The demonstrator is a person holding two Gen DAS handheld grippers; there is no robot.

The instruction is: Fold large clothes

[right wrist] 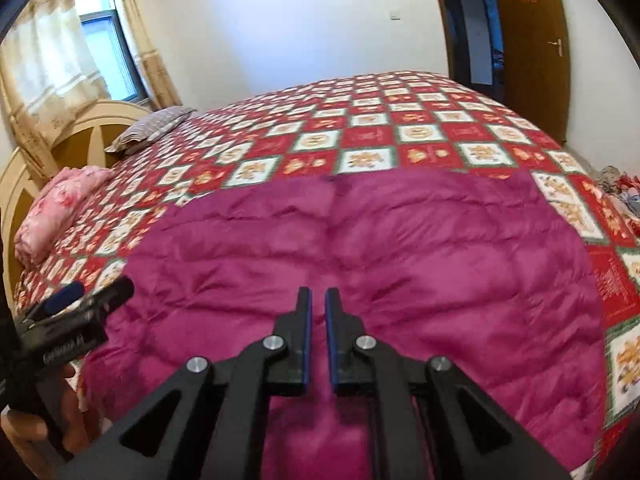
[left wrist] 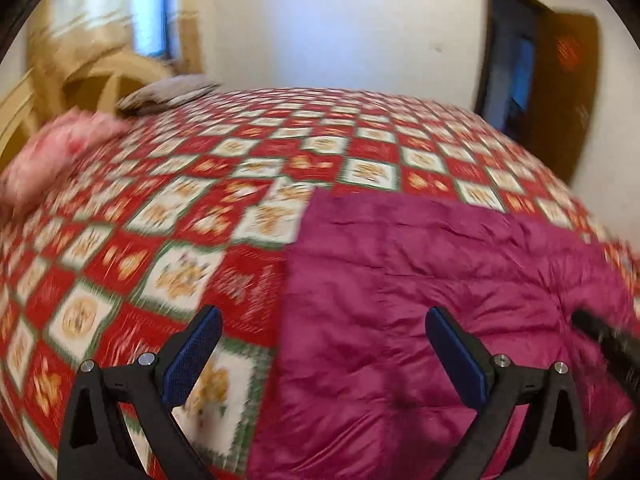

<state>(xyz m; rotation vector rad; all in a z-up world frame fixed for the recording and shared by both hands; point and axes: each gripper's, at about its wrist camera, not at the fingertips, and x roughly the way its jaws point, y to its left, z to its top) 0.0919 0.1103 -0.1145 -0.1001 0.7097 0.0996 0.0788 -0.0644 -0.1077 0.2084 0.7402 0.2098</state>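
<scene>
A large magenta quilted garment point(right wrist: 360, 256) lies spread flat on the bed; it also shows in the left wrist view point(left wrist: 440, 280). My left gripper point(left wrist: 322, 320) is open and empty above the garment's left edge, where it meets the bedspread. It also shows at the left edge of the right wrist view point(right wrist: 86, 294). My right gripper point(right wrist: 317, 300) hovers over the near middle of the garment. Its jaws are nearly together with a thin gap and nothing between them. Its tip shows at the right edge of the left wrist view point(left wrist: 600, 336).
The bed has a red and white checked bedspread point(right wrist: 400, 136). A pink folded quilt point(right wrist: 60, 208) and a grey pillow point(right wrist: 152, 128) lie by the cream headboard point(right wrist: 92, 124). A curtained window point(right wrist: 100, 40) is at left, a brown door point(right wrist: 528, 40) at right. Clothes point(right wrist: 616, 188) lie at the far right.
</scene>
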